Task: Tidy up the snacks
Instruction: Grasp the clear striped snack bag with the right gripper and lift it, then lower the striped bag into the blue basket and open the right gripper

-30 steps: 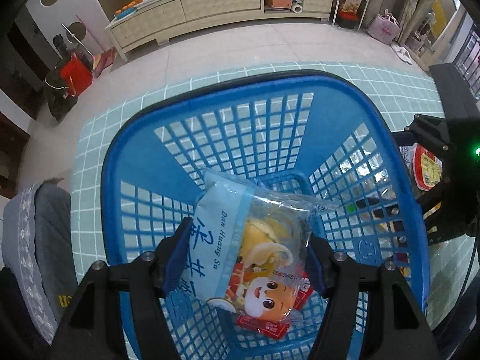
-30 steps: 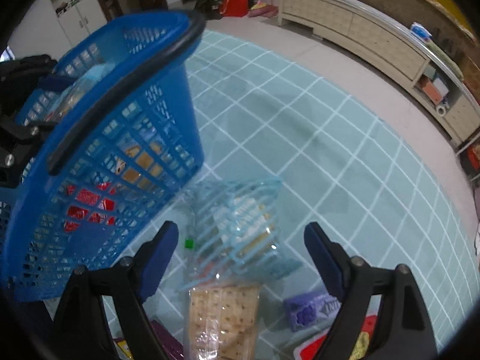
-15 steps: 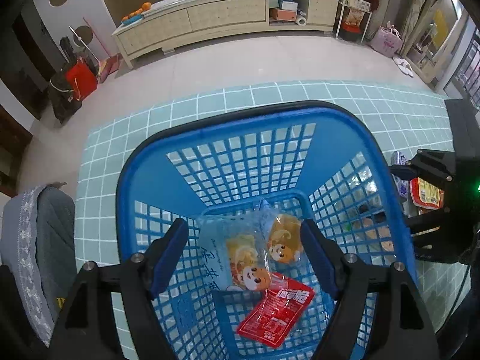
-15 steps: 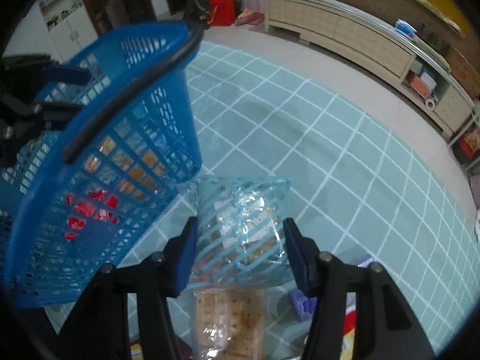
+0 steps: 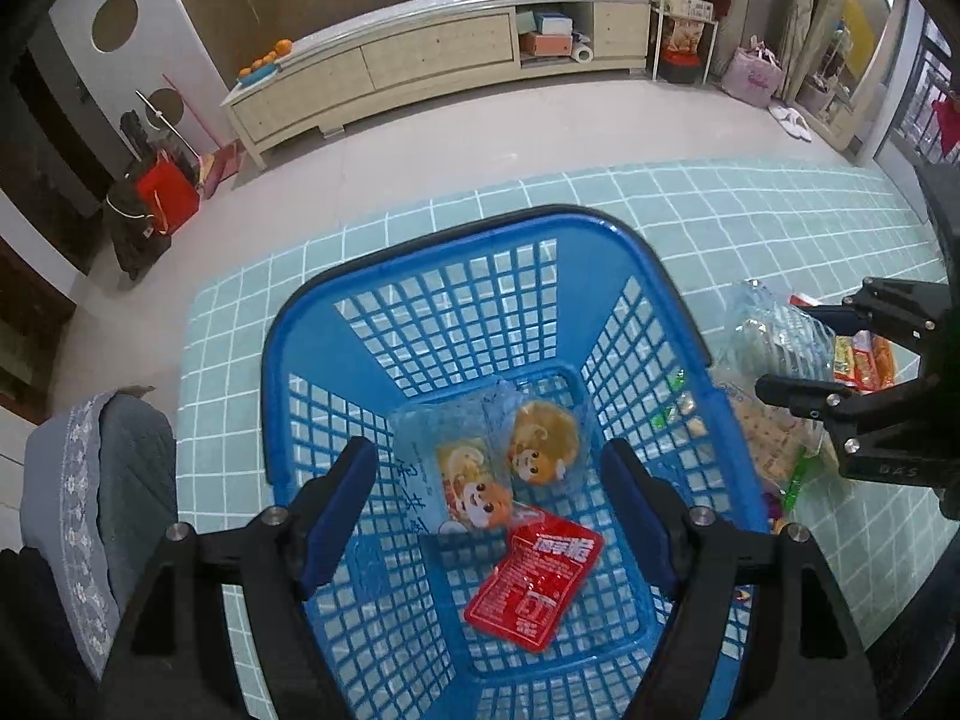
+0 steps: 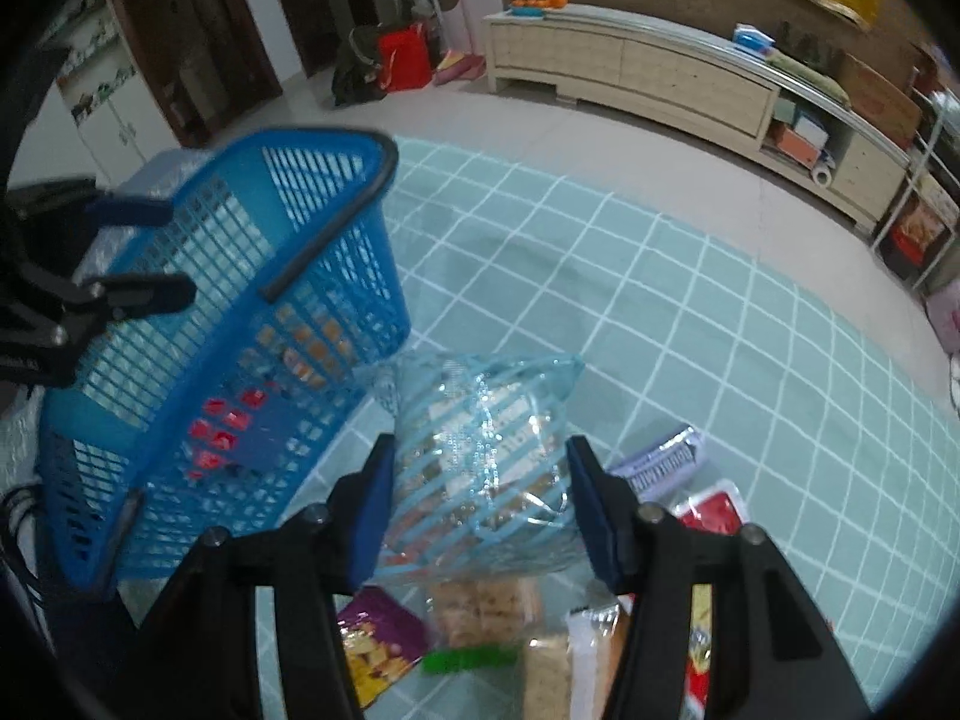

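Where a second ago my left gripper [image 5: 489, 498] was clamped on the cartoon pastry packet [image 5: 465, 480], that packet now lies loose on the floor of the blue basket [image 5: 360, 324], and my jaws stand apart above it with nothing between them, touching nothing. Over on my right, the change runs the other way: those jaws were spread wide around the blue-striped bag [image 6: 480, 462] as it lay on the mat, and now my right gripper [image 6: 480, 504] is clamped on it, both pads pressed into its sides, the bag lifted clear of the pile and just beside the basket's outer wall.

Counting what's in the basket: one pastry packet with two round cakes showing through the wrap, and one red sachet [image 5: 534, 582] lying just beside it, their corners touching. That makes two items inside.

Counting what's left on the teal checked mat [image 6: 690, 324] under my right hand: one purple packet [image 6: 378, 642], one cracker pack [image 6: 486, 609], one small purple-and-white bar [image 6: 660, 462], one red pack [image 6: 714, 504], and further wrappers too hidden behind my fingers to number.

One basket, one mat, two grippers.
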Demonstrator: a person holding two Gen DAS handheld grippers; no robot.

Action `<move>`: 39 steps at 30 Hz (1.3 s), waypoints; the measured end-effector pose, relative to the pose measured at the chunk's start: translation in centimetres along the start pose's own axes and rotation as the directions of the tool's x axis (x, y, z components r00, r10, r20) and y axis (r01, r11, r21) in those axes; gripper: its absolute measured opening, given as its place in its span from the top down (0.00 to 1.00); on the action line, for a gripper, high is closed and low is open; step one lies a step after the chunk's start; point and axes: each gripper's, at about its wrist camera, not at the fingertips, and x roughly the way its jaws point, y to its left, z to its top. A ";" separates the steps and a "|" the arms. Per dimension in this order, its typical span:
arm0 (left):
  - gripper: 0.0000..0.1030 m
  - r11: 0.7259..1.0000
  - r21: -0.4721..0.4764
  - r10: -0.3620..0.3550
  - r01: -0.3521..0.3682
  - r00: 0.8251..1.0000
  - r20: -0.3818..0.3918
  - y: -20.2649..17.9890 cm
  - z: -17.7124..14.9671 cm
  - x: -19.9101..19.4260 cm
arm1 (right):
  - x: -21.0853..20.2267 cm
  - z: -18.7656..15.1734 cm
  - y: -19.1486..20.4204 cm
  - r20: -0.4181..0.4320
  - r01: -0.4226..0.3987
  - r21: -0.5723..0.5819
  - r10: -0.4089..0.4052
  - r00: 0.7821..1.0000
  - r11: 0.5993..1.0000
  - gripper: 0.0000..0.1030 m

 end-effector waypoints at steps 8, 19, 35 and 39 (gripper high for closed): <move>0.27 1.000 0.001 0.000 0.000 0.999 0.042 -0.3 -1.3 -3.3 | -3.7 0.3 1.0 0.069 -0.010 0.038 0.008 0.998 0.999 0.42; 0.27 1.000 0.011 0.008 -0.009 0.990 0.143 0.3 -3.2 -8.7 | -8.4 0.7 5.1 0.127 -0.027 0.032 0.023 0.992 0.999 0.42; 0.27 0.998 -0.067 0.002 0.012 0.978 0.210 5.1 -4.9 -11.3 | -9.0 3.8 9.5 0.134 0.025 -0.029 -0.020 0.991 0.999 0.42; 0.27 0.996 -0.082 -0.016 0.033 0.980 0.198 6.0 -4.8 -11.0 | -8.0 4.9 10.5 0.126 0.055 -0.038 -0.049 0.991 0.998 0.42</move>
